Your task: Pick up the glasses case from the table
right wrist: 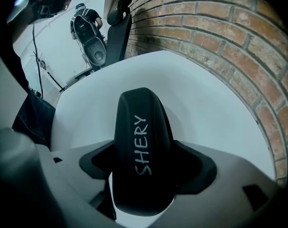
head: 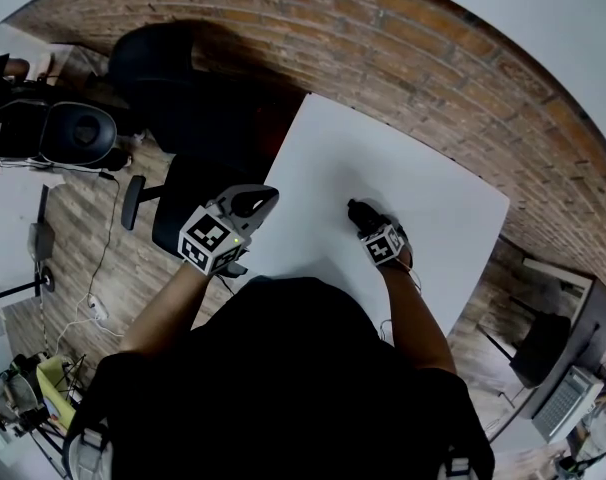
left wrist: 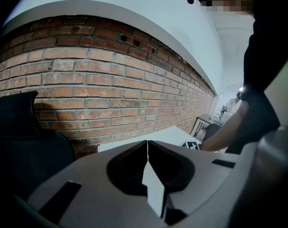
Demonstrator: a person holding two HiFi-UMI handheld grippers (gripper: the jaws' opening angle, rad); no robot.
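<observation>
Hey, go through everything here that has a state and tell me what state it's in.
glasses case: closed, clamped between the jaws of the right gripper.
right gripper: shut on the glasses case, over the table.
left gripper: jaws together, holding nothing.

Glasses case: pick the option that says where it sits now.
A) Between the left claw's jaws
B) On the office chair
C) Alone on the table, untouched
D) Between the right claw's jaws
D: the right gripper view shows the black glasses case gripped between the jaws of the right claw over the white table, while the left claw is shut on nothing.
</observation>
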